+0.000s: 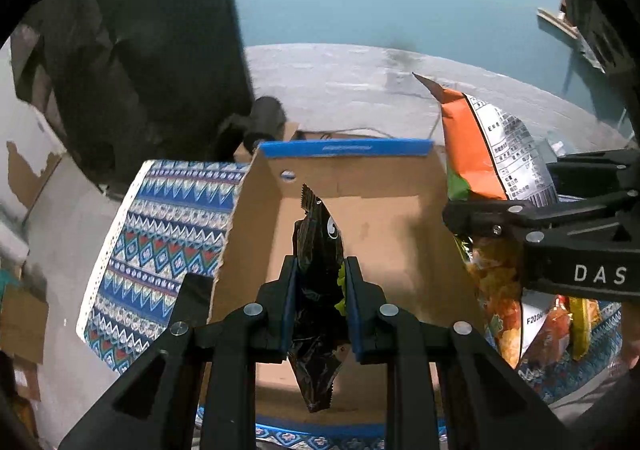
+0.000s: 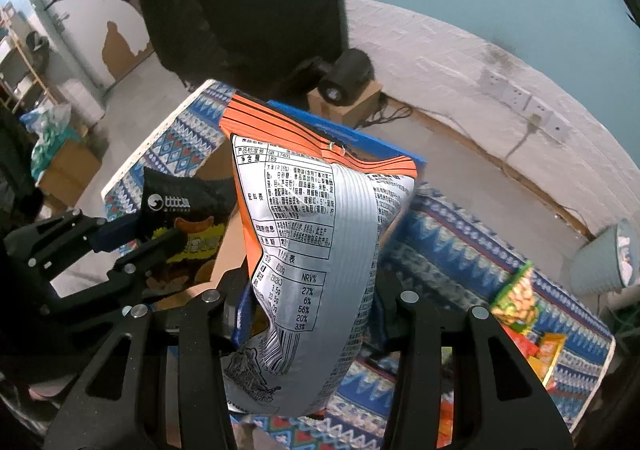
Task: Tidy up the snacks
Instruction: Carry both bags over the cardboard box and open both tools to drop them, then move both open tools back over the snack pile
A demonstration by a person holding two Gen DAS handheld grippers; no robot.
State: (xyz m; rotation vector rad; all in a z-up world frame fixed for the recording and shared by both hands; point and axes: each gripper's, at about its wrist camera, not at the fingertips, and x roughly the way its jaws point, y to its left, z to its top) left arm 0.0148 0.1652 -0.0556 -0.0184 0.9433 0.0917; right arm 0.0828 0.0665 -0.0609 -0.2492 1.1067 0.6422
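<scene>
A black snack packet (image 1: 320, 250) is pinched edge-on between the blue-padded fingers of the left tongs (image 1: 321, 290) and held above the open cardboard box (image 1: 392, 226), whose blue-edged far flap is raised. To its right, an orange and silver snack bag (image 2: 308, 250) is clamped in the right tongs (image 2: 308, 310), its printed nutrition panel turned toward the camera, beside the box's right wall. The box is set on a worktop covered by a blue patterned cloth (image 1: 160, 234). More snack packs (image 2: 520, 314) are seen lying on the cloth at right, near a pale lamp (image 2: 604, 262).
</scene>
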